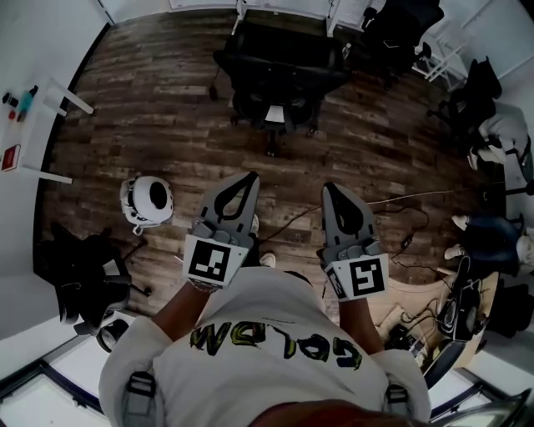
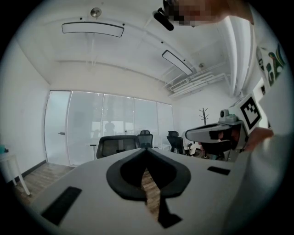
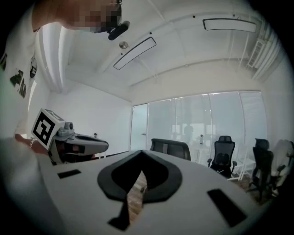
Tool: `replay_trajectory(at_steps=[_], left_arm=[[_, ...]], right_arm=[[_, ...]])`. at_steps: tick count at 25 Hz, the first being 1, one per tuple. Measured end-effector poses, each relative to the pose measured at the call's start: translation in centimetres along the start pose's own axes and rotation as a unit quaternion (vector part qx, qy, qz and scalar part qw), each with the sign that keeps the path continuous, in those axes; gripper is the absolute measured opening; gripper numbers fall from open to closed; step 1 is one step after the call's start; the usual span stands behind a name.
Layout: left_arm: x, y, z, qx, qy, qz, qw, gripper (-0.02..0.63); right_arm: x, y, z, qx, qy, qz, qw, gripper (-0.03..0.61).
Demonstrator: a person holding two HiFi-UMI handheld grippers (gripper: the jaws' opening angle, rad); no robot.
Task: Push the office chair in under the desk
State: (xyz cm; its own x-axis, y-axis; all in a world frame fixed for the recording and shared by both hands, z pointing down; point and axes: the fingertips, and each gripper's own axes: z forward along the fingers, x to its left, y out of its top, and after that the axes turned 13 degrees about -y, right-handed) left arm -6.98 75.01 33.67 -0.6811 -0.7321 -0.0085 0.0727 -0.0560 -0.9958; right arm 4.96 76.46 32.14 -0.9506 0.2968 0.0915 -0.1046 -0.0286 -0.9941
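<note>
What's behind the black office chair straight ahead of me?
A white desk edge with two legs, and a frosted glass wall beyond. The office chair covers the space under the desk.

Wooden floor (image 1: pixel 167 100) under office chair (image 1: pixel 279 75)

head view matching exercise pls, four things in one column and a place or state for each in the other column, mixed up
Things:
1. office chair
2. round white device
3. left gripper
4. white desk

Places or states:
a. far left edge of the picture
b. top centre, black
c. on the wood floor, left of centre
d. jaws shut, nothing between them

Pairs: 1-b, 2-c, 3-d, 4-a
</note>
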Motion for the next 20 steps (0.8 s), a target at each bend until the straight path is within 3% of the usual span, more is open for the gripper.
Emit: replay_trajectory(at_steps=[11,20], left_arm=[[10.2,0.7,3.1,0.002,-0.019,0.018,0.9997,0.012],[14.2,-0.8,5.1,0.020,-0.034,0.030,0.9988,0.046]], right_arm=[[2.6,1.6,10.3,-0.005,0.004,-0.019,1.000,0.011],[1.4,0.7,13.8,-0.004,-0.024,-0.034,0.999,0.009]])
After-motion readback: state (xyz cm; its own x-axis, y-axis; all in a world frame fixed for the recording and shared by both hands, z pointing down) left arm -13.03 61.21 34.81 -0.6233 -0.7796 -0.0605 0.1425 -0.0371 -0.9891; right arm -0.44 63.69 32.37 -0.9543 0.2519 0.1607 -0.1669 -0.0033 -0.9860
